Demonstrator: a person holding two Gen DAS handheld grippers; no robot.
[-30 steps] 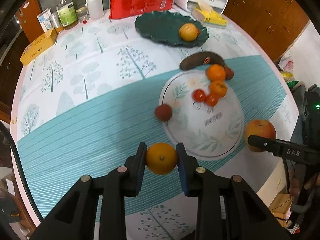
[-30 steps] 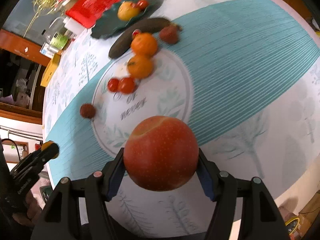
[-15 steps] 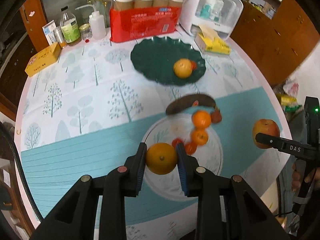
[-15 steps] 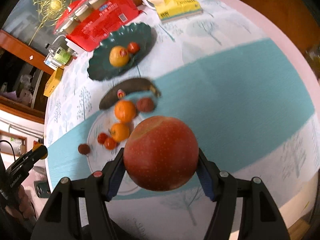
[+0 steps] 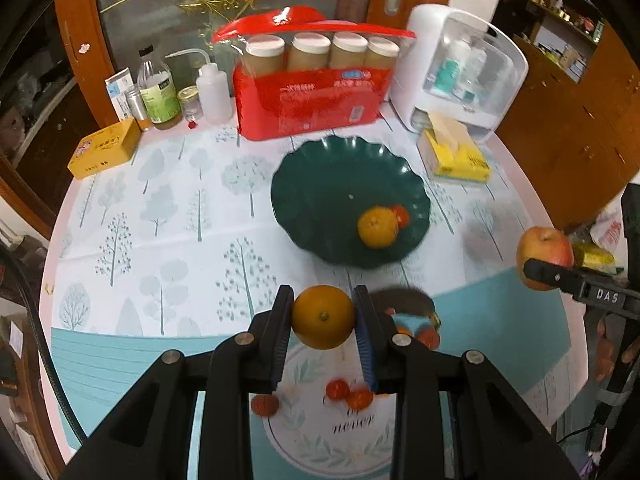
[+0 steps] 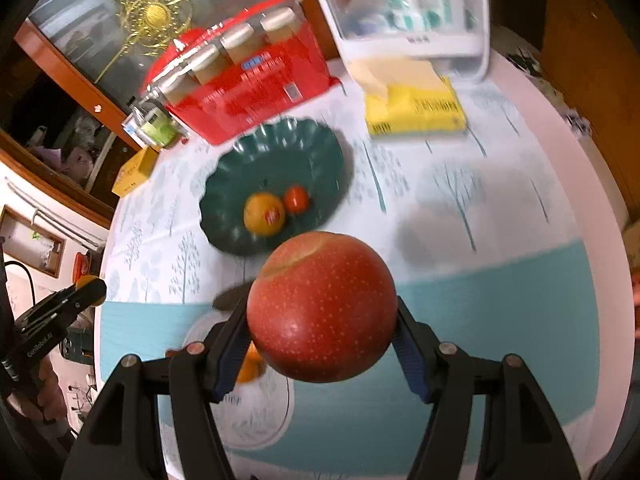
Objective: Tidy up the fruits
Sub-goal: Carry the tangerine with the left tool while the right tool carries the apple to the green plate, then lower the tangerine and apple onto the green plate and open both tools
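Note:
My left gripper (image 5: 323, 318) is shut on an orange (image 5: 323, 317) and held above the table, just short of the dark green scalloped plate (image 5: 320, 184). That plate holds a yellow-orange fruit (image 5: 376, 227) and a small red tomato (image 5: 401, 215). My right gripper (image 6: 322, 314) is shut on a big red apple (image 6: 320, 312); in the left wrist view the apple (image 5: 545, 257) hangs at the right edge. Under the grippers lies a round white mat (image 5: 320, 436) with small tomatoes (image 5: 348, 394), a reddish fruit (image 5: 265, 405) and a dark banana (image 5: 404, 298), partly hidden.
Behind the green plate (image 6: 276, 160) stand a red pack of jars (image 5: 310, 96), a white appliance (image 5: 460, 68), a yellow tissue pack (image 5: 454, 152), bottles (image 5: 160, 92) and a yellow box (image 5: 105, 152). The table's rounded edge runs along the right, with wooden cabinets beyond.
Both grippers have risen and moved toward the green plate, each keeping its fruit. The white mat and its fruits have slid down toward the bottom of both views.

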